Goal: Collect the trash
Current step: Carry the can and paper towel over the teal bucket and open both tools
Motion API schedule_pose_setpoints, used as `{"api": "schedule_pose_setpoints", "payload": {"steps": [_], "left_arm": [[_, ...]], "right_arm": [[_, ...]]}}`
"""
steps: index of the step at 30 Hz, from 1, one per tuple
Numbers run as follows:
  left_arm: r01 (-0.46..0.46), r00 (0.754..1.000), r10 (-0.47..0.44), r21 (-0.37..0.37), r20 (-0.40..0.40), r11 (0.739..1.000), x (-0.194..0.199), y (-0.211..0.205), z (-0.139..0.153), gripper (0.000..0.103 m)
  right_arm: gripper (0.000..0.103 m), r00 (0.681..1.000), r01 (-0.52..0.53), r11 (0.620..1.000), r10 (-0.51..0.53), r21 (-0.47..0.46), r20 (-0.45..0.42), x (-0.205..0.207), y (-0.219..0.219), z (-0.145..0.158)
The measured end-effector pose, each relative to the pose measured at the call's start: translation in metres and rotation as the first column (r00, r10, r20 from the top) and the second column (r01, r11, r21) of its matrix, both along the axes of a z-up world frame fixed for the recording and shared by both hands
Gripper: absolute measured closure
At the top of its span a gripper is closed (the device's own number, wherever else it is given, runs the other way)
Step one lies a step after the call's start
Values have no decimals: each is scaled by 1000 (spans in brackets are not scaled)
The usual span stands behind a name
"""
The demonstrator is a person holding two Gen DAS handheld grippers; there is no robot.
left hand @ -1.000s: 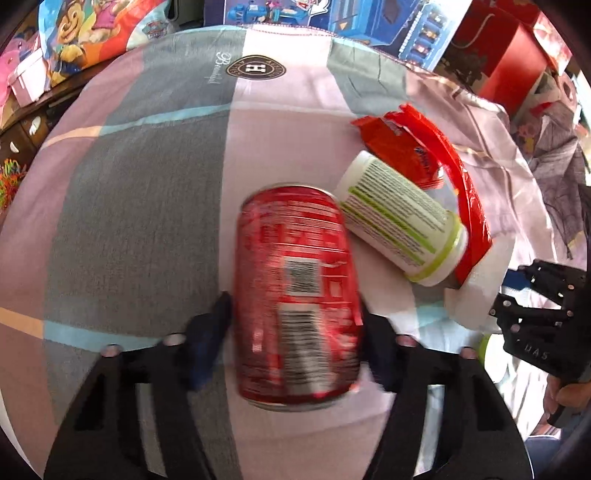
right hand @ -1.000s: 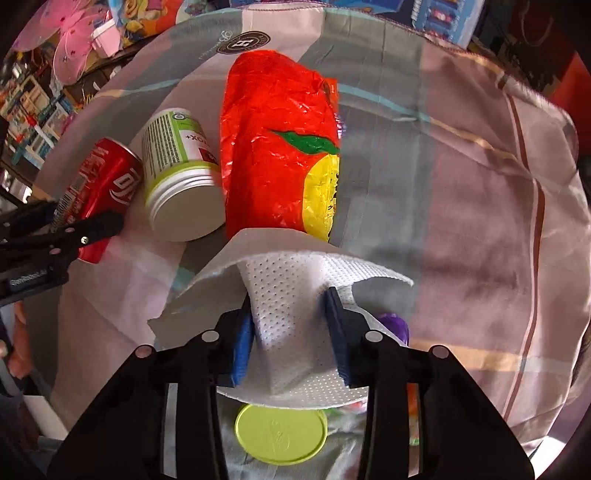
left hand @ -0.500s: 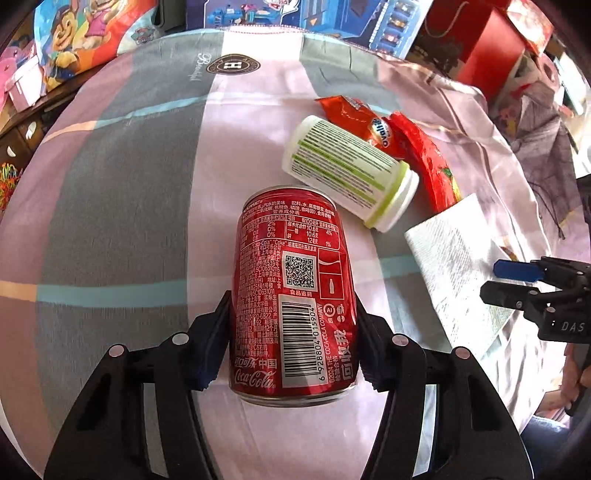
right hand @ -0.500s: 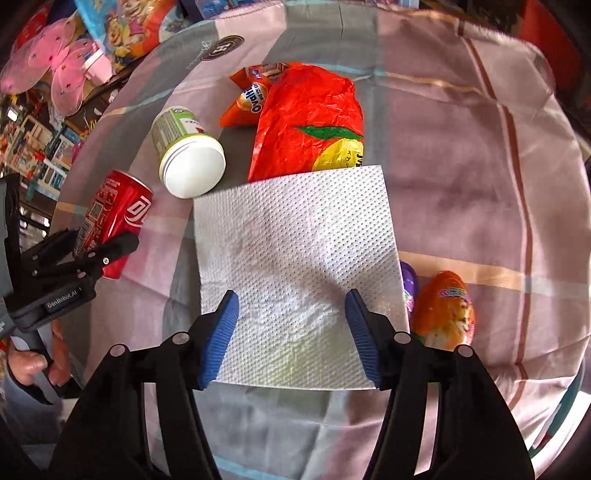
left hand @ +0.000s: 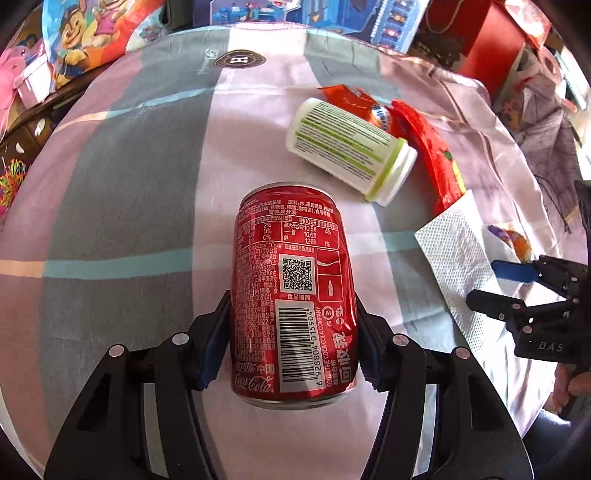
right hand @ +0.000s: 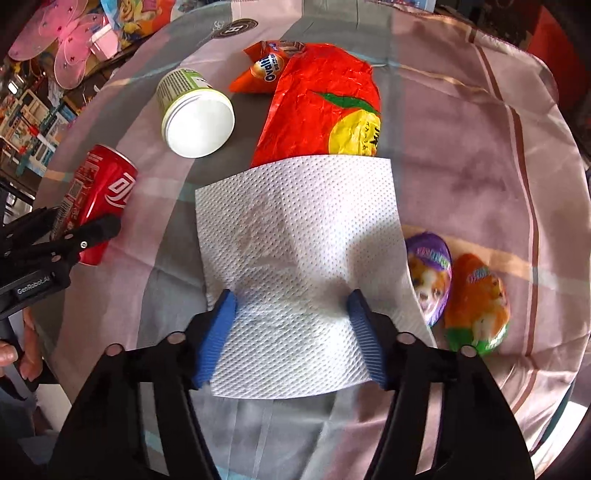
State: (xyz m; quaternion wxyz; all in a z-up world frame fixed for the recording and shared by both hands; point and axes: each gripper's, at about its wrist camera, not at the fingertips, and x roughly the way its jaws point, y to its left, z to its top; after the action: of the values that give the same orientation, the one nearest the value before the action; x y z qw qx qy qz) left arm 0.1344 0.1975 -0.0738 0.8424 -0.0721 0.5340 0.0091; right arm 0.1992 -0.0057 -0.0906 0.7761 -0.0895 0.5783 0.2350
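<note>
My left gripper [left hand: 291, 336] is shut on a red Coca-Cola can [left hand: 293, 295], held lengthwise between the pads over the cloth-covered table [left hand: 122, 206]. The can also shows at the left of the right wrist view [right hand: 99, 199]. My right gripper [right hand: 290, 332] is open, its blue pads resting either side of a flat white paper towel [right hand: 295, 251]. Beyond the towel lie a red-orange snack bag [right hand: 317, 107], a small Ovaltine packet [right hand: 264, 70] and a white-and-green tub [right hand: 192, 110] on its side.
Two foil-wrapped egg toys, purple [right hand: 430, 273] and orange [right hand: 478, 295], lie right of the towel. Toy boxes [left hand: 332, 18] and a red box [left hand: 491, 44] crowd the far edge. Pink wings [right hand: 70, 40] and clutter sit off the table's left.
My right gripper opened and let go of the paper towel, which now lies flat on the cloth. My left gripper still holds the can and has drawn back a little.
</note>
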Motion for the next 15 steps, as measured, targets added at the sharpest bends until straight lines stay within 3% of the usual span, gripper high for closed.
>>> {"api": "schedule_pose_setpoints", "payload": {"steps": [2, 3, 7, 8, 15], "left_arm": [[7, 1000, -7, 9, 10, 1000, -3, -6, 1, 43], [9, 1000, -9, 12, 13, 1000, -4, -8, 2, 43], [23, 999, -24, 6, 44, 1000, -12, -13, 15, 43], [26, 998, -26, 5, 52, 1000, -14, -14, 19, 43], [79, 993, -76, -31, 89, 996, -21, -37, 45, 43]], "right_arm": [[56, 1000, 17, 1000, -17, -3, 4, -6, -4, 4], [73, 1000, 24, 1000, -24, 3, 7, -7, -6, 7], [88, 998, 63, 996, -63, 63, -1, -12, -23, 22], [99, 998, 67, 995, -68, 73, 7, -14, -27, 26], [99, 988, 146, 975, -153, 168, 28, -15, -65, 56]]}}
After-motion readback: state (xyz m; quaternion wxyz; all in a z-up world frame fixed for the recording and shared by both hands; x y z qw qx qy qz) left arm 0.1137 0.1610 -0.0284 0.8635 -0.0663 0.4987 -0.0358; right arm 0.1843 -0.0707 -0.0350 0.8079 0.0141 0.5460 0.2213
